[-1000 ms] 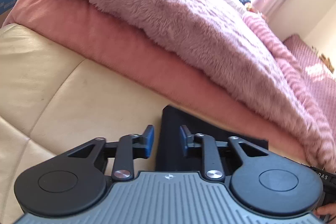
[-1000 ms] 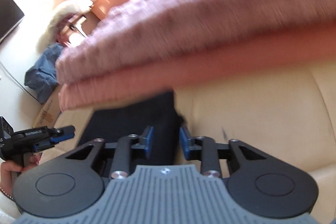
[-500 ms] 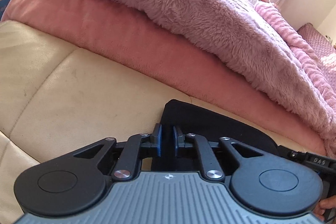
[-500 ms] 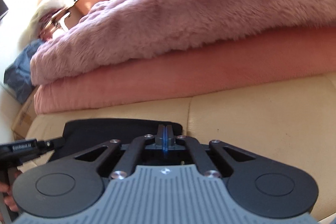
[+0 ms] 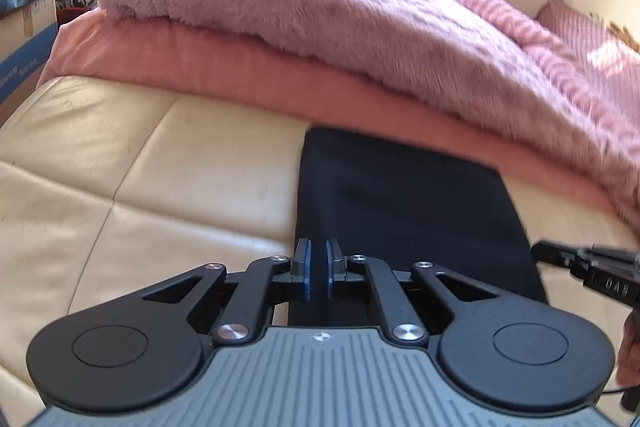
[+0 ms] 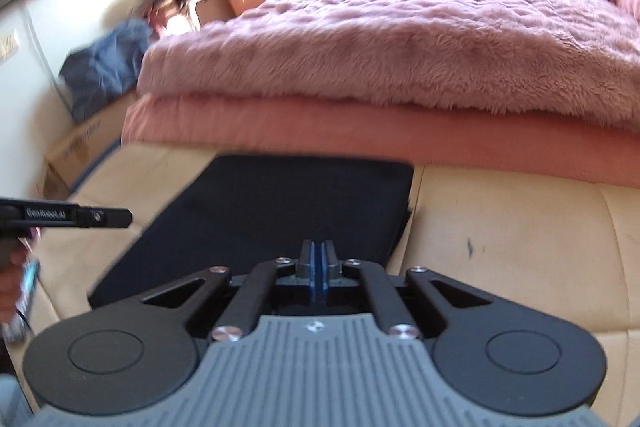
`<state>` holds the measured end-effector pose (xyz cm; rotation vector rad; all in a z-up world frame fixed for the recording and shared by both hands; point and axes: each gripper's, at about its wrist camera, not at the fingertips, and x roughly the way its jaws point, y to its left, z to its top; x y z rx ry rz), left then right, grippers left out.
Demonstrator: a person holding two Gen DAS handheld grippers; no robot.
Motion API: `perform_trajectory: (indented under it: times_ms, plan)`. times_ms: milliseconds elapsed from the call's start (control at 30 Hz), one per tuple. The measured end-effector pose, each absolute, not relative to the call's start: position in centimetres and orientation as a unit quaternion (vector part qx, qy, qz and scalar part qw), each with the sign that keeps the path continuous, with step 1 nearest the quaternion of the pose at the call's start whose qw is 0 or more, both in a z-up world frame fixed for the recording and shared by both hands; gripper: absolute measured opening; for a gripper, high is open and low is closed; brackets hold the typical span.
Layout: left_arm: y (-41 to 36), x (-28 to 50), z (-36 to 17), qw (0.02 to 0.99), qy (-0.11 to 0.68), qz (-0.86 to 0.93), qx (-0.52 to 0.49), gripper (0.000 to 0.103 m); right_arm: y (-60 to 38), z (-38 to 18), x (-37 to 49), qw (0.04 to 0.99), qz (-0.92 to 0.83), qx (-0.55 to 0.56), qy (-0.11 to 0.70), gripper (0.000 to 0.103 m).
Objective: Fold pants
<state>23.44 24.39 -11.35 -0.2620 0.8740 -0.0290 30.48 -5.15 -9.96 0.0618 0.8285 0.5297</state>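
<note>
The dark folded pants (image 5: 404,211) lie flat as a neat rectangle on the cream leather cushion (image 5: 192,171); they also show in the right wrist view (image 6: 280,211). My left gripper (image 5: 318,269) hovers over the near left edge of the pants, its blue pads almost together with a thin gap and nothing between them. My right gripper (image 6: 318,267) is shut over the near right part of the pants and holds no cloth. The right gripper shows at the right edge of the left wrist view (image 5: 592,267); the left gripper shows at the left edge of the right wrist view (image 6: 68,217).
A salmon pink blanket (image 5: 224,67) and a fluffy mauve blanket (image 5: 328,7) are piled just behind the pants. A cardboard box (image 5: 24,39) with blue clothes (image 6: 108,67) on it stands beyond the left end of the cushion.
Both grippers closed from open, then drew back and up from the pants. The pants now lie flat and released, more of them in view.
</note>
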Motion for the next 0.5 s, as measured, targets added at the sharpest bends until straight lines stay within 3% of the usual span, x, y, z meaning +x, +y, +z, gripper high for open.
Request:
perform_trajectory:
  times_ms: [267,500]
  plan:
    - [22.5,23.0,-14.2,0.888,0.458,0.015,-0.037,0.006,-4.9,-13.0,28.8,0.872,0.242,-0.013,0.426,0.000]
    - [22.6,22.7,-12.4,0.888,0.455,0.031,-0.062,0.006,-4.4,-12.9,29.3,0.866,0.244,-0.027,0.436,0.000]
